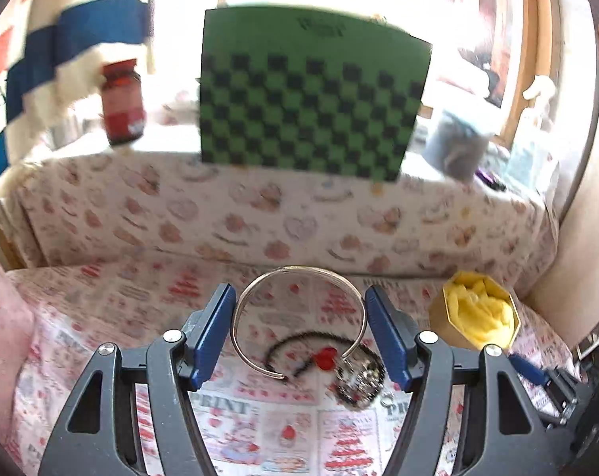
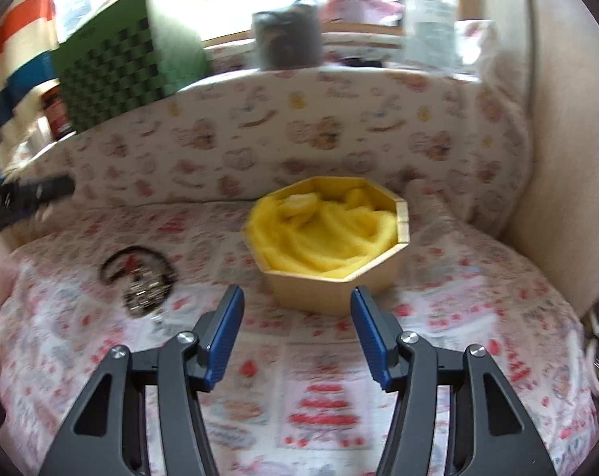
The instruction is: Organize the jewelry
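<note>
The printed cloth covers the work surface. On it stands an octagonal box, open-topped, filled with crumpled yellow fabric; in the left wrist view it lies at 2 o'clock. The left gripper points level over the cloth, its fingers closed against the sides of a silver bangle. A black beaded bracelet and a sparkly charm lie beneath it. The right gripper is open and holds nothing, the box at its 12 o'clock.
</note>
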Motion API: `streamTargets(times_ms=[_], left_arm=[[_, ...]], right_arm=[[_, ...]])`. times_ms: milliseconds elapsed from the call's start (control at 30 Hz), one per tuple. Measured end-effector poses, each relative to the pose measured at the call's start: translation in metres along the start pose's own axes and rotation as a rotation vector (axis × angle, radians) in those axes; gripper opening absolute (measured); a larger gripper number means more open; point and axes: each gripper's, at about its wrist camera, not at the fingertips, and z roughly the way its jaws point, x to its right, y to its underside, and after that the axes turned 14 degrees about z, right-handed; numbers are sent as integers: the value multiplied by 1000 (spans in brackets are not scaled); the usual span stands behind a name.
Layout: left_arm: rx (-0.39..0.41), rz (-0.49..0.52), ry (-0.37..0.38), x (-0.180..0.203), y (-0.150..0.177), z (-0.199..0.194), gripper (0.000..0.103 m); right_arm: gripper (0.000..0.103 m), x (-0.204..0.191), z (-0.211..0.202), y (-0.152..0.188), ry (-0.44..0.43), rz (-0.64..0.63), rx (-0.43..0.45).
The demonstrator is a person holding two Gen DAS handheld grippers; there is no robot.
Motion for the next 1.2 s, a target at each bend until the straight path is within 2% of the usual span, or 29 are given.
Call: streamTargets(times_ms=[133,300,467,633,833,867,1033,1200], left_arm=[[2,-34,-3,-18,-3,-1,66],[-3,-56,-53,-32,0,5,66],[-37,-88,-83,-48,4,17,66],[-44,-121,-103,-62,7,20,66],[-25,-123,-113,-70,4,13,66],[-22,-124,-117,-71,4,12,66],[-16,-117,-135,-72,3,9,66],[-16,-111,-129,-70,4,8,66]], right_arm=[[39,-30,6,1,-67,-45,-104],[30,-82,30,6,18,-171,-203],[24,-108,58,9,47,-179,-299],[23,-118,72,12,100,-190,-309],[20,-119,75,16,72,-202,-349],[17,-122,77,16,68,-206,-356],[12,-122,73,22,55,-193,-344],[11,-115,71,23,16,-182,-320]])
